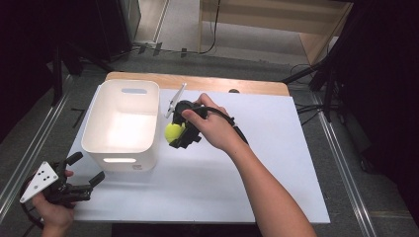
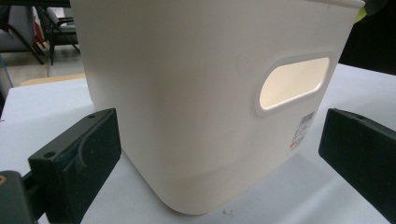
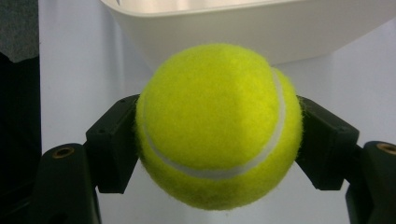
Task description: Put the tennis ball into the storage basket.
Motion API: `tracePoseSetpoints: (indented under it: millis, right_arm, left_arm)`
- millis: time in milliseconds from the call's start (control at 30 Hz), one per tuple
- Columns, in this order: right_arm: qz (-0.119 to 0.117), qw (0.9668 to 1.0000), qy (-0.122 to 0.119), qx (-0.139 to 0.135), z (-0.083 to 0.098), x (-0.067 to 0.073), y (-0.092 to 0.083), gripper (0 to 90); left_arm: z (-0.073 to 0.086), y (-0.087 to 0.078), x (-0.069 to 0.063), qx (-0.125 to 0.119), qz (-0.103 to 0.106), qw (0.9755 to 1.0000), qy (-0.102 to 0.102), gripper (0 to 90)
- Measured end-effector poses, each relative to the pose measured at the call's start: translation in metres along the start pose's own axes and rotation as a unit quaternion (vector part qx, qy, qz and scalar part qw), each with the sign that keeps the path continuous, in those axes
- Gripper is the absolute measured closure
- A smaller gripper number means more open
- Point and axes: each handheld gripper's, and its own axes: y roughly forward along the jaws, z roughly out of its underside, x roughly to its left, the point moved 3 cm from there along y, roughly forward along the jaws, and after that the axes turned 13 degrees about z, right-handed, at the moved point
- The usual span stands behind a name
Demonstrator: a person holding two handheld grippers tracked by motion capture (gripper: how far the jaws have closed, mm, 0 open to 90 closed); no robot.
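Risk ahead: tennis ball (image 3: 217,123), pinched between right tongs (image 1: 179,134) just beside white bin (image 1: 121,148) near the surface's far-left corner, clipping the rim and bouncing off, or nudging that light bin, left tongs (image 1: 81,170) spread, unbracing.

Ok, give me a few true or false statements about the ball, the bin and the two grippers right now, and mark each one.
1. The right gripper holds the tennis ball. True.
2. The ball is already inside the white bin. False: it is outside, beside the bin's right wall.
3. The left gripper is clamped on the bin. False: its jaws are open, near the bin.
4. The bin has a handle cutout. True.
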Motion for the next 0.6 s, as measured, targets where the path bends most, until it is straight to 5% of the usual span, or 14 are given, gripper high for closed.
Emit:
tracePoseSetpoints:
  millis: [600]
  right_arm:
    - [0.0, 0.9999, -0.009, -0.014, -0.025, -0.001, -0.006, 23.3]
  left_arm:
    - [0.0, 0.0, 0.0, 0.0, 0.001, 1.0, 0.0, 0.0]
